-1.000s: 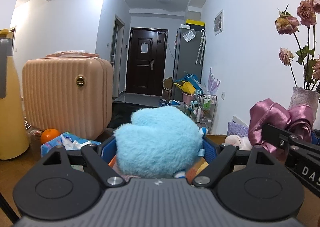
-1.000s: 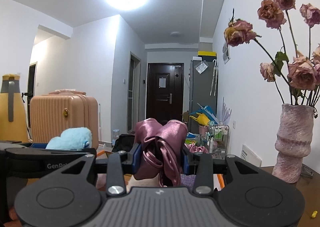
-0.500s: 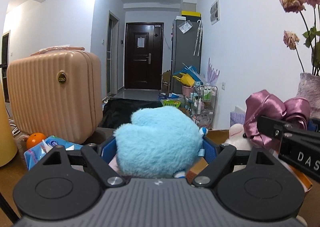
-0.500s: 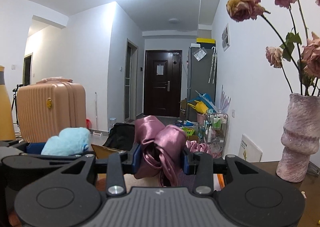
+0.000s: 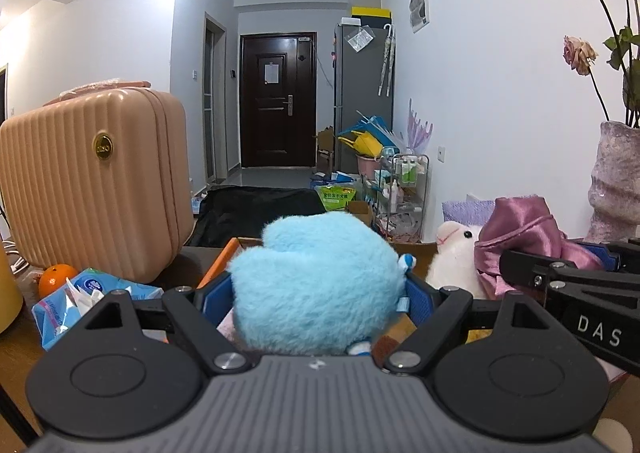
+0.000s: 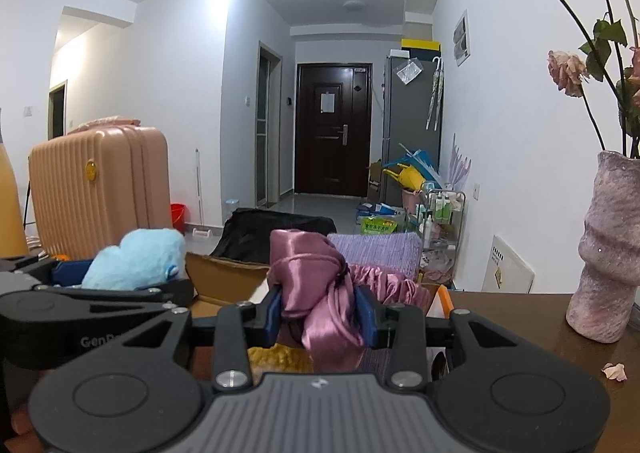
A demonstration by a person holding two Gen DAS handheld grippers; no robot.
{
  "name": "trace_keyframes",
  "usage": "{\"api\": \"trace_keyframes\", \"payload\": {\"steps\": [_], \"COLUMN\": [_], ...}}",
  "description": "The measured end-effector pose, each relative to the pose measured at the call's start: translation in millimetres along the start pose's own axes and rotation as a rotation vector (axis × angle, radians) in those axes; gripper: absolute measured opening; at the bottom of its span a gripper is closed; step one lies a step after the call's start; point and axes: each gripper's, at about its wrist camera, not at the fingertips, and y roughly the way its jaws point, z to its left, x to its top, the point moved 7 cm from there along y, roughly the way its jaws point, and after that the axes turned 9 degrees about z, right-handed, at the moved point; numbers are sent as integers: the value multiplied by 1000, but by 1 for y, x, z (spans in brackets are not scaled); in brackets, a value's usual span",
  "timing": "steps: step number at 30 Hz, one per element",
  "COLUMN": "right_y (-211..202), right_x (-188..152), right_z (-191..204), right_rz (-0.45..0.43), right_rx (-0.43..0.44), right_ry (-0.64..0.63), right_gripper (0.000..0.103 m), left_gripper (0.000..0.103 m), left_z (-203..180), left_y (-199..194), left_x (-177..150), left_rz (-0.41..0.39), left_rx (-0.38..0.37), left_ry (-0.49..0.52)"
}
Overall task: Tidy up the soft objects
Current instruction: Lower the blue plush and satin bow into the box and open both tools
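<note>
Two soft things are held above the cardboard box (image 6: 224,273) at lower centre, seemingly for dropping in: a blue plush (image 5: 316,285) is squeezed by the left claw (image 5: 316,301), a pink satin scrunchie (image 6: 316,293) by the right claw (image 6: 320,313).

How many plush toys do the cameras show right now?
2. The blue plush toy is clamped in the left gripper; the white plush toy sits in the cardboard box. The grippers may hide others.
</note>
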Motion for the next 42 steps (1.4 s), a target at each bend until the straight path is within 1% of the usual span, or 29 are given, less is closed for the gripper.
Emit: {"api": "trace_keyframes", "payload": {"steps": [6,12,14,16,18,19,21,23,25,28,36,42], "right_y": [7,8,9,8,7,6,4,1,-1,-3,-9,-20], "right_x": [-5,-6,-6,-7,-7,-7,-8,-9,-10,-10,-12,-15], "right_z": [-3,-4,-5,-6,-7,-8,-10,-13,-14,-17,-16,-18], "right_rz": [53,76,84,87,87,86,84,81,76,73,57,33], "right_rx": [0,2,-2,-8,-10,-12,-17,-16,-19,-19,-17,-24], "right_ry": [10,18,20,22,23,23,29,39,44,56,59,61], "right_gripper": [38,39,48,51,52,54,66,89,96,103,103,103], "left_gripper": [86,88,90,94,100,101,103,103,103,103,103,103], "left_z": [0,-3,-2,-1,0,1,2,4,6,7,6,7], "left_y": [3,7,8,8,9,9,8,7,7,8,4,-3], "left_x": [-2,-6,-7,-7,-7,-6,-6,-6,-6,-7,-6,-6], "left_rz": [14,33,37,41,42,40,34,30,34,44,31,18], "left_rx": [-13,-18,-18,-19,-17,-16,-12,-7,-11,-22,-10,-5], "left_ry": [16,29,26,23,19,18,15,8,-2,-20,-19,-36]}}
